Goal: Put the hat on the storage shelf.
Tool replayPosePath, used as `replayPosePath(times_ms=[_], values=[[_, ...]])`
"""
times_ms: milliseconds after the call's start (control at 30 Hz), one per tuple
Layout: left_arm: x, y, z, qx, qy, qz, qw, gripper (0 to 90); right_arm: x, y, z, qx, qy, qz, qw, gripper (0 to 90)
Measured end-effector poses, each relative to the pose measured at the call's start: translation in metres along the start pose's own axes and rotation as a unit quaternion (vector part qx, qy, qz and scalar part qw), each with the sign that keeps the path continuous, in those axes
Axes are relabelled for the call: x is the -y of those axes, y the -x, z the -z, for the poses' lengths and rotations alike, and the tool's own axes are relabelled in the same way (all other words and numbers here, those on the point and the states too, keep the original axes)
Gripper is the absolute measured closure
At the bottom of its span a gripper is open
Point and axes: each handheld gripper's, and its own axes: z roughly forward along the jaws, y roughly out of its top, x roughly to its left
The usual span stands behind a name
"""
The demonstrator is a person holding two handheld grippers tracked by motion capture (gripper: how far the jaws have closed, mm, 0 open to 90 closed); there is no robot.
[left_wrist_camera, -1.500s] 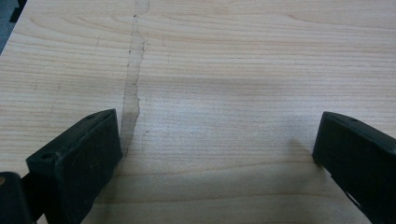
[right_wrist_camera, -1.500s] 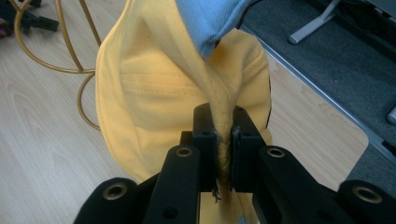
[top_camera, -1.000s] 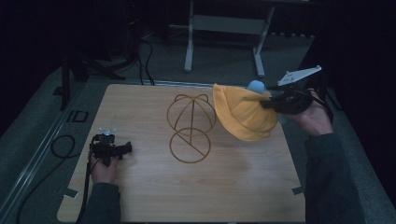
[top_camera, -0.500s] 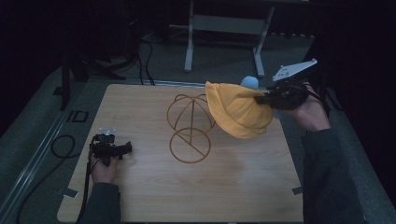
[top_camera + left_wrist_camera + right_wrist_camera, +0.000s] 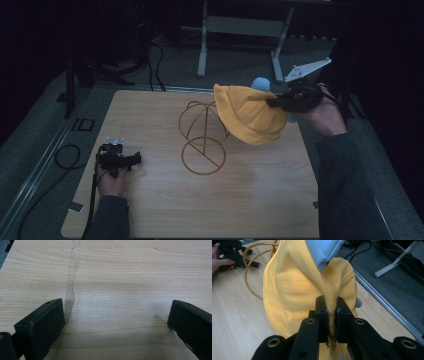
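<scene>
Wooden tabletop (image 5: 150,210) under dim light: nearest, left hand-held gripper (image 5: 131,160) parked with jaws spread and empty; mid-table, wire hat stand (image 5: 202,135); farther right, right hand-held gripper (image 5: 331,315) clamped on yellow hat (image 5: 247,117), held aloft, just right of the stand, probably headed leftward onto it.

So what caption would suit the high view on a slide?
Right claw carries a yellow hat beside a wire stand; left claw rests open.

High view dim, surroundings near black; gripper views brighter, soft shadows under jaws.
</scene>
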Motion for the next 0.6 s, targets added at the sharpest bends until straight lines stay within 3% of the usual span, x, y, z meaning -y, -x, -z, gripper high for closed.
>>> replayPosePath(times_ms=[267, 600], values=[[0.0, 0.0, 0.0, 0.0, -0.001, -0.001, 1.0, 1.1, -0.01, -0.004, -0.004, -0.002, -0.002, 0.007, 1.0, 83.6], [0.0, 0.0, 0.0, 0.0, -0.001, -0.001, 1.0, 1.1, -0.043, -0.02, -0.02, -0.011, -0.005, 0.032, 0.9994, 83.6]])
